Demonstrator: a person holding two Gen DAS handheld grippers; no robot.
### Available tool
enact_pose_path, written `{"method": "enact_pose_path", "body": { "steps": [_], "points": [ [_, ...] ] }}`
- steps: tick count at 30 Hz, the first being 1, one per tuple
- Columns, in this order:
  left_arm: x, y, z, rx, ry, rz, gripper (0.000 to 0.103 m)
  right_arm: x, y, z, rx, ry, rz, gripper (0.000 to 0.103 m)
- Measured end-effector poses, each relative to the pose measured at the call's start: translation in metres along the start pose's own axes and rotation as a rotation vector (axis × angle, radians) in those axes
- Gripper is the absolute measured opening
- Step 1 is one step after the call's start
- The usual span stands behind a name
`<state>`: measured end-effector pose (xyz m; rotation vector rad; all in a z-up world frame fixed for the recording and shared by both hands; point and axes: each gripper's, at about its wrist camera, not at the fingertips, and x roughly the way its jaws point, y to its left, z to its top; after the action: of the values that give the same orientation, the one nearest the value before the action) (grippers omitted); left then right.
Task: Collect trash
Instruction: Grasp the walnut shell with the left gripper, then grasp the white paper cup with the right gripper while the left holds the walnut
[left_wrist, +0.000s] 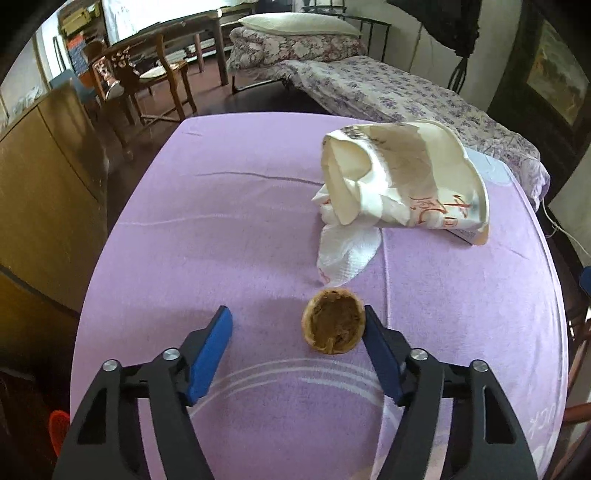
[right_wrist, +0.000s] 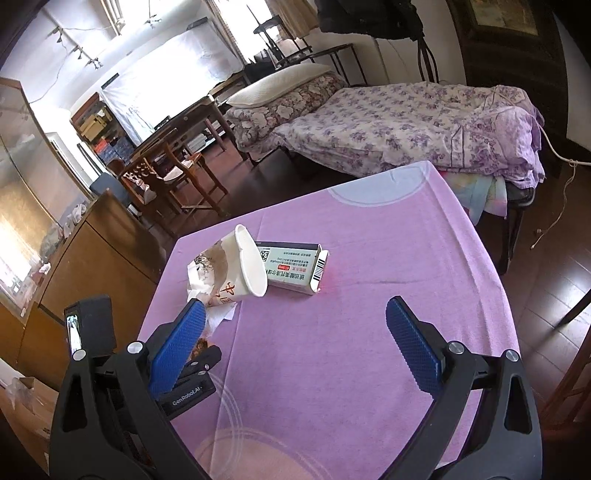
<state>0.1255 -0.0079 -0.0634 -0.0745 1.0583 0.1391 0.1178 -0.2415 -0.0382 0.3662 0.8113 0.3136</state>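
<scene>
Shell (left_wrist: 333, 322) lies on the purple cloth (left_wrist: 229, 221), just short of the crushed cup (left_wrist: 406, 177). Your left gripper (left_wrist: 298, 317) stands spread around it, ready to close; your right gripper (right_wrist: 295, 314) waits wide, holding nothing.

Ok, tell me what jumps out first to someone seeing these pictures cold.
The crumpled paper cup lies on its side mid-table on the purple tablecloth, with a white tissue spilling from under it. Nearer, a brown nutshell half sits between the open left tongs, close to one finger. A medicine box lies behind the cup.
</scene>
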Motion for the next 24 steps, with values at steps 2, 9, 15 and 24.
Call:
{"method": "enact_pose_path", "body": {
  "steps": [2,9,15,24],
  "points": [
    [-0.001,-0.001,0.0,0.007,-0.006,-0.003,0.057,0.0,0.0,0.0,-0.002,-0.001,-0.001,0.095],
    [-0.003,0.001,0.0,-0.012,0.0,-0.039,0.027,0.0,0.003,-0.004,-0.018,0.003,-0.005,0.095],
    [-0.014,0.006,-0.001,-0.037,-0.01,-0.08,0.027,0.001,0.004,-0.004,-0.024,0.005,-0.01,0.095],
    [-0.03,0.019,-0.001,-0.063,-0.031,-0.121,0.027,0.009,0.007,-0.012,-0.051,0.021,-0.052,0.095]
  ]
}}
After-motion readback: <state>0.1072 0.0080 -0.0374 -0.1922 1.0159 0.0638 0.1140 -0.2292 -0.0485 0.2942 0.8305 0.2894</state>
